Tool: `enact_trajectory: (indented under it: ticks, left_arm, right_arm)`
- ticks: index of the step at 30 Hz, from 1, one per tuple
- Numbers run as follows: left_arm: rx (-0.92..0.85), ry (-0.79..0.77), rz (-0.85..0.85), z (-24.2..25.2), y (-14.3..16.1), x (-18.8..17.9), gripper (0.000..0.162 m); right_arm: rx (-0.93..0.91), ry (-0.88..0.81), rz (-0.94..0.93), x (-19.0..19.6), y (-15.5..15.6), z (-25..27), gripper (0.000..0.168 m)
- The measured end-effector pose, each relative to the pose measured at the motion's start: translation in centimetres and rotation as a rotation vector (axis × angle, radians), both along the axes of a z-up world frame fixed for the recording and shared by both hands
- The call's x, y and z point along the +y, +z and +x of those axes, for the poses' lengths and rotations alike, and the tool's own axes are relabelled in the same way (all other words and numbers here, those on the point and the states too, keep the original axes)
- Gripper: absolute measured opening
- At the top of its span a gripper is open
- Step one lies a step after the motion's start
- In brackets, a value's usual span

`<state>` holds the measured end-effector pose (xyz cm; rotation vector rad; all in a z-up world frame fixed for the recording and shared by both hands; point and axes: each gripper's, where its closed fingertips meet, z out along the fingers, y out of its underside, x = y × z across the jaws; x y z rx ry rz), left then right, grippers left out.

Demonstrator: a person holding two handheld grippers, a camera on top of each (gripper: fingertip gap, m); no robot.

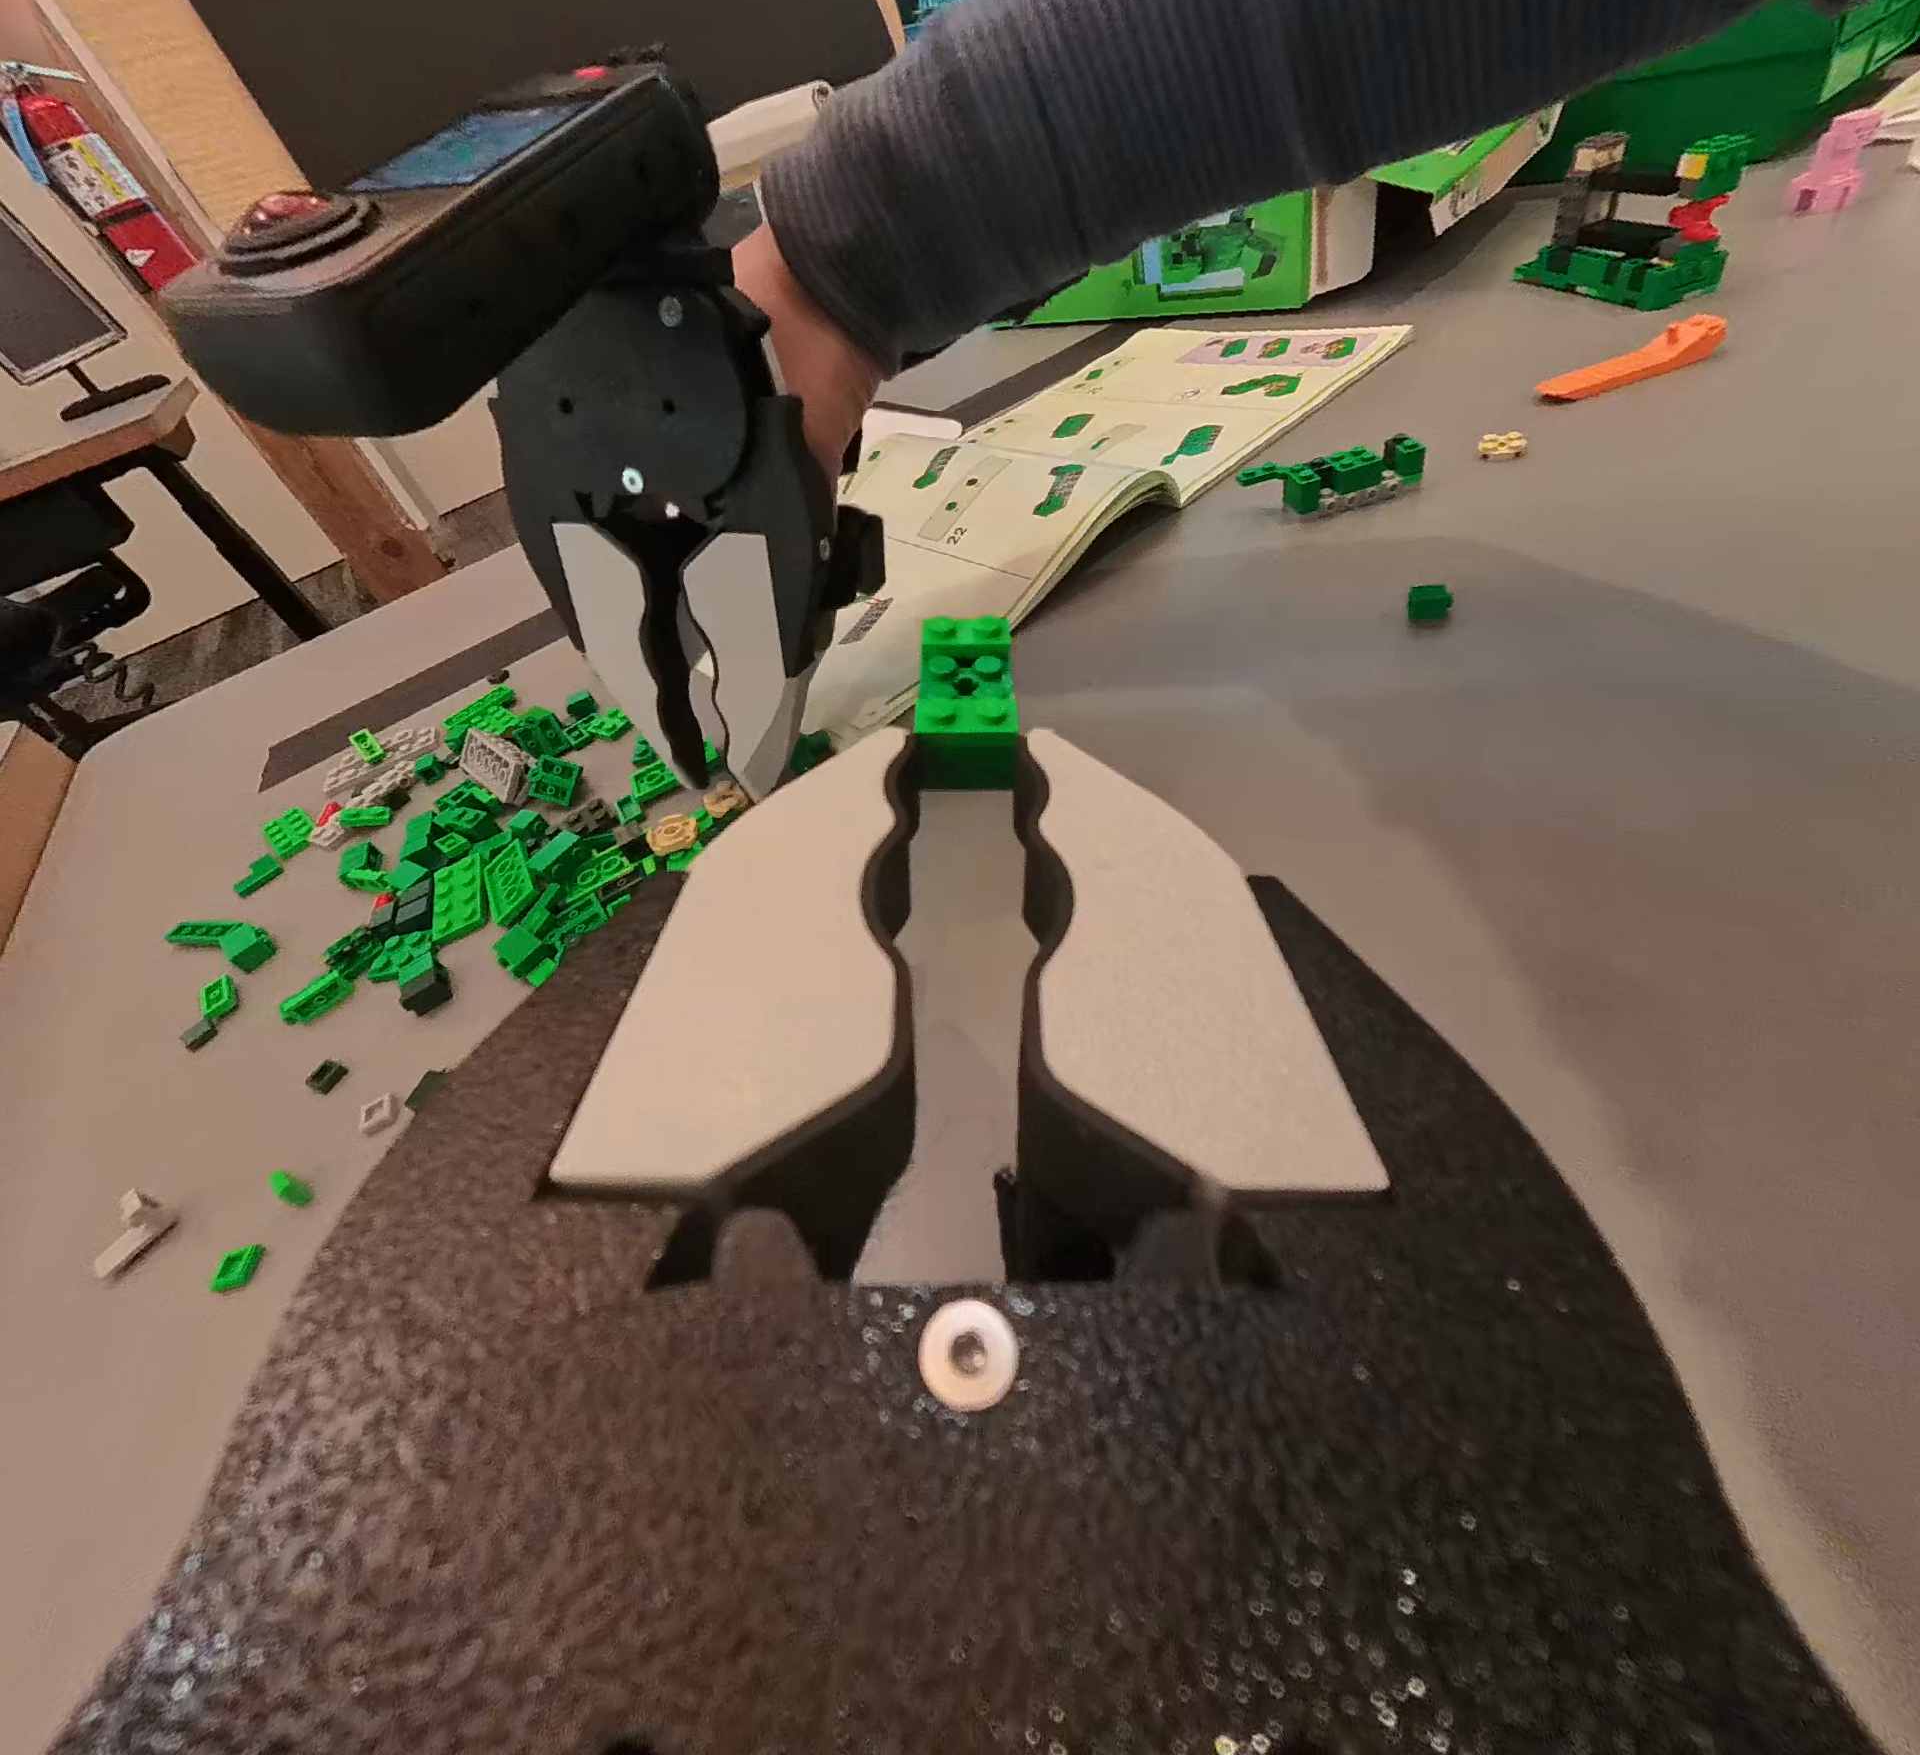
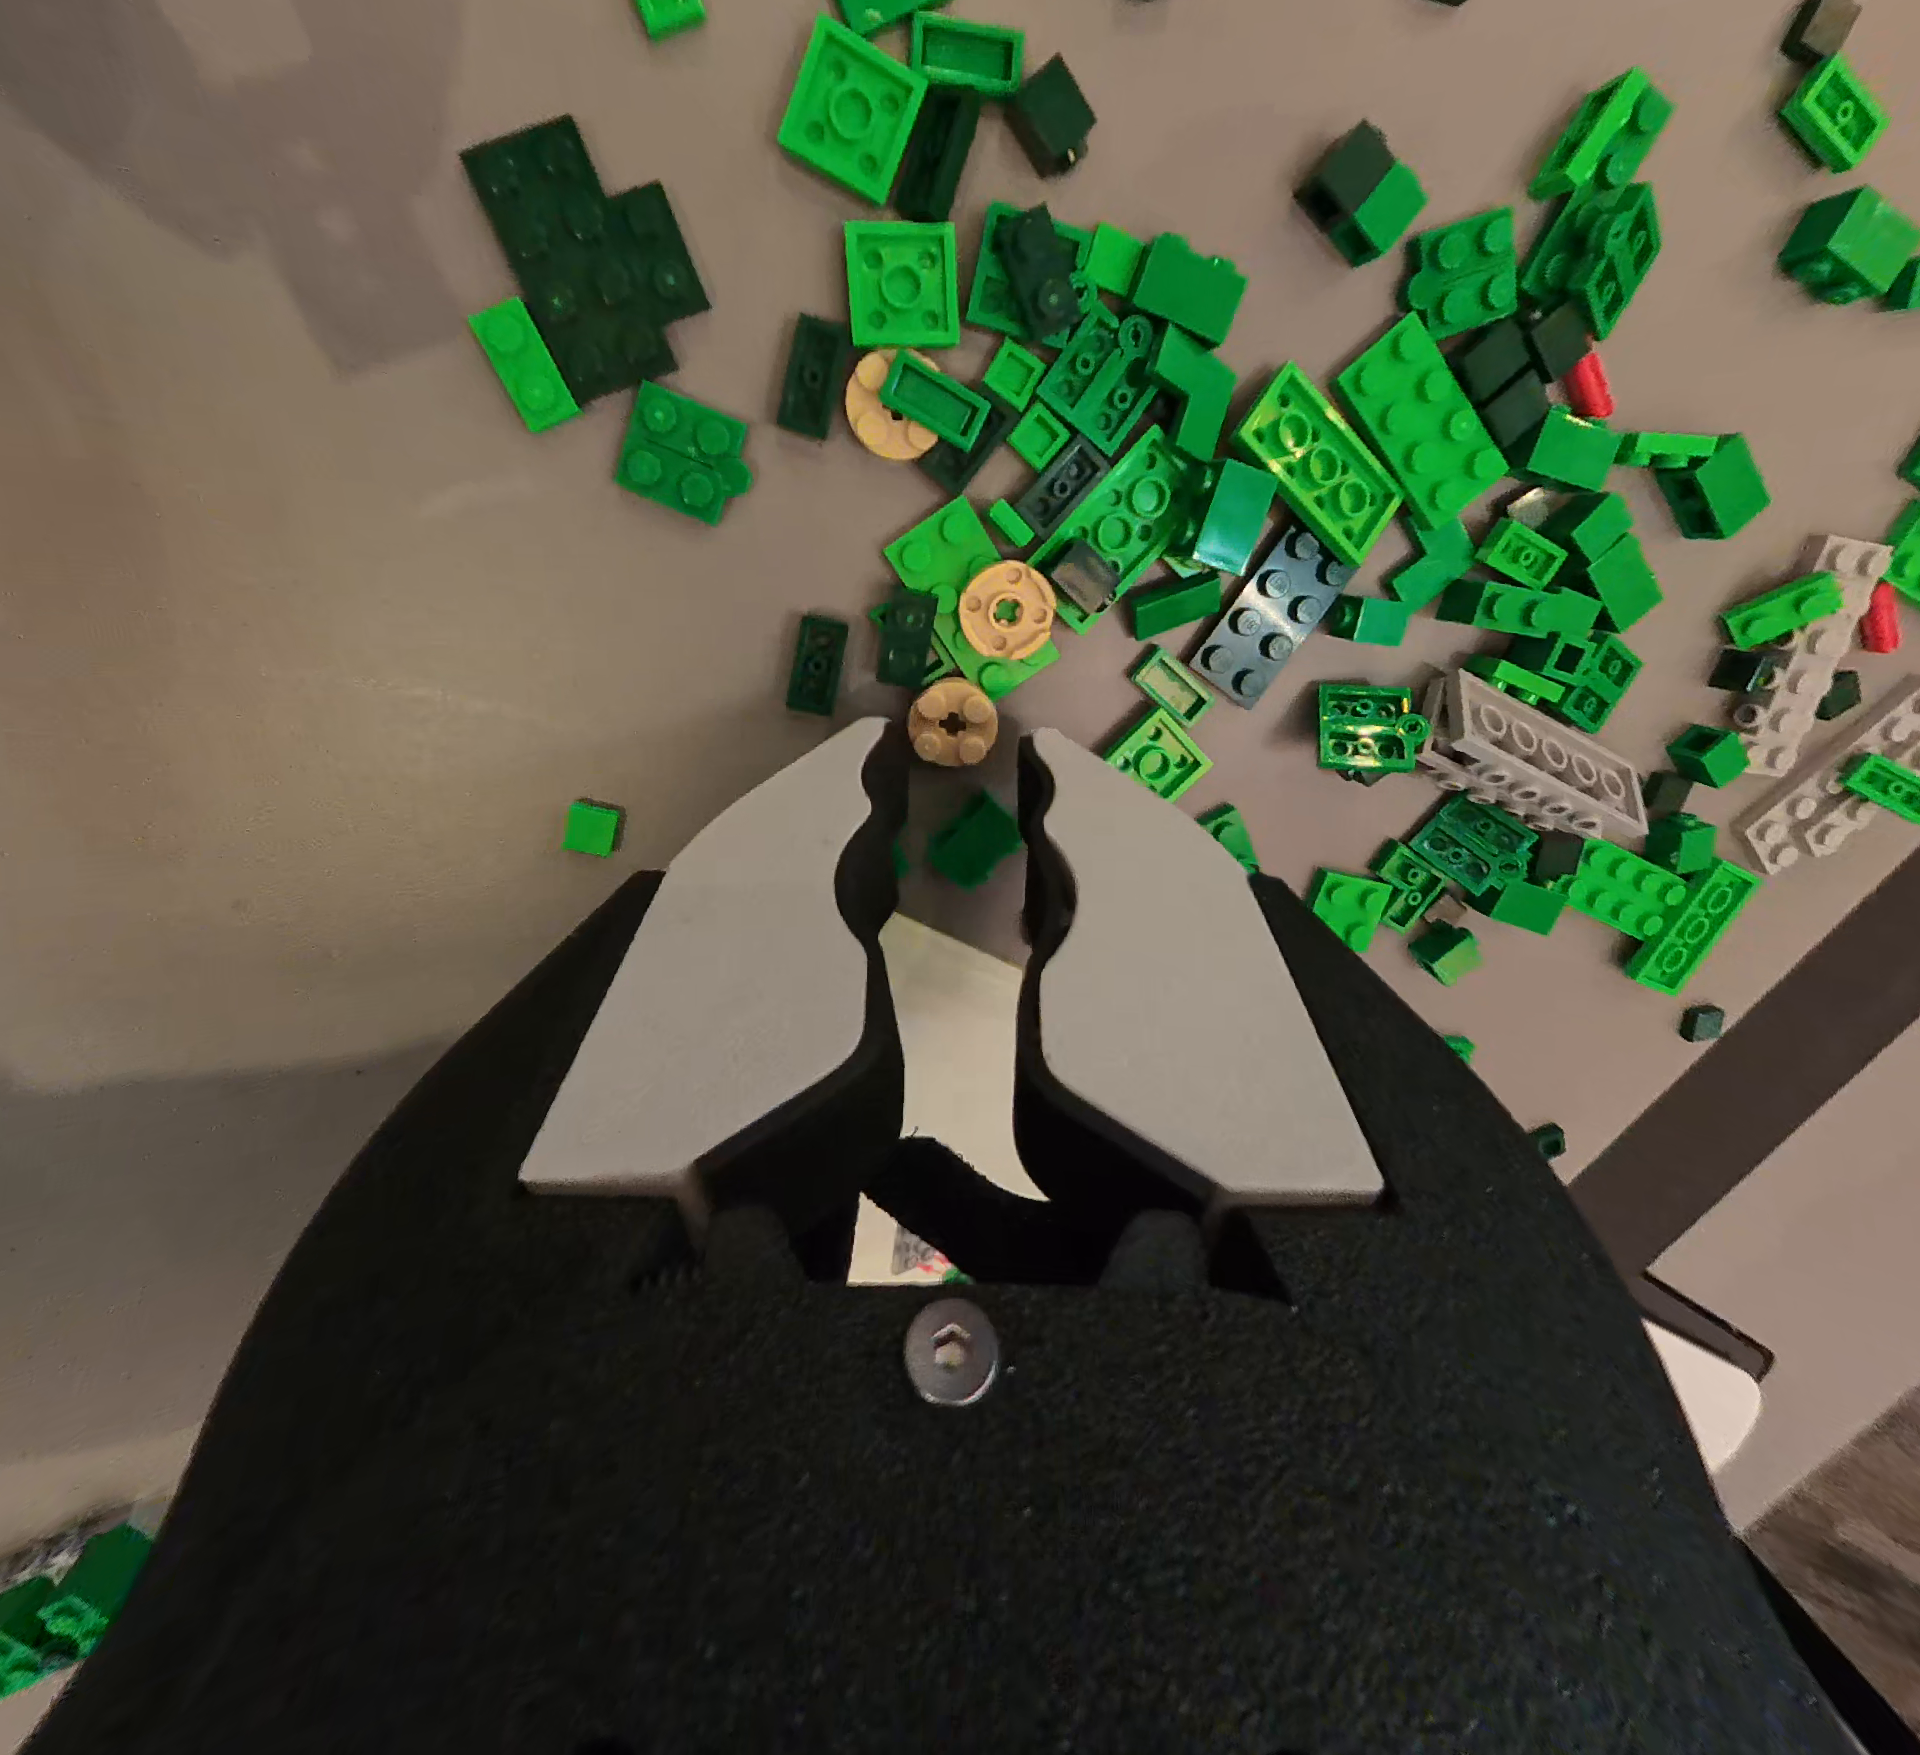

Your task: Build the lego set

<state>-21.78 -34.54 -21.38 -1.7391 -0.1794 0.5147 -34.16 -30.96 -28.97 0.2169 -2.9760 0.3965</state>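
Observation:
My left gripper is shut on a small stack of green bricks and holds it upright above the grey table. My right gripper points down into a pile of loose green, dark green and grey pieces. Its fingertips pinch a tan round plate that lies on the table at the pile's near edge. The right gripper also shows in the left wrist view, held by a hand in a dark sleeve, with the tan plate at its tips. A second tan round plate lies just beyond.
An open instruction booklet lies behind the left gripper. A partly built green piece, an orange brick separator, a finished green and black model, a pink figure and green boxes are farther right. Spacing between my two grippers at the tips: around 15 centimeters. The partly built green piece is about equally far from each gripper, around 25 centimeters.

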Motion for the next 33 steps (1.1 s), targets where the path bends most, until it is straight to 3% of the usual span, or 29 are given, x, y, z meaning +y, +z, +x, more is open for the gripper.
enact_trajectory:
  ticks: [6, 10, 17, 23, 33]
  left_arm:
    - [0.003, -0.001, -0.006, 0.0, -0.1, 0.0, 0.016]
    - [0.005, -0.002, -0.006, 0.0, 0.0, 0.0, 0.016]
    - [-0.03, -0.075, 0.026, 1.4, 0.3, 1.5, 0.016]
    - [-0.067, -0.255, 0.024, 4.5, 0.5, 8.5, 0.016]
    - [-0.07, -0.418, 0.049, 7.5, 0.9, 21.1, 0.016]
  right_arm:
    - [0.037, -0.037, -0.017, -0.1, 0.1, -0.1, 0.016]
    - [0.117, -0.157, -0.092, 1.5, 2.0, 1.1, 0.015]
    - [0.117, -0.387, -0.366, 5.3, 4.8, 14.8, 0.015]
    - [0.113, -0.515, -0.442, 10.1, 5.9, 23.8, 0.015]
    - [0.197, -0.557, -0.368, 18.1, 9.2, 27.1, 0.015]
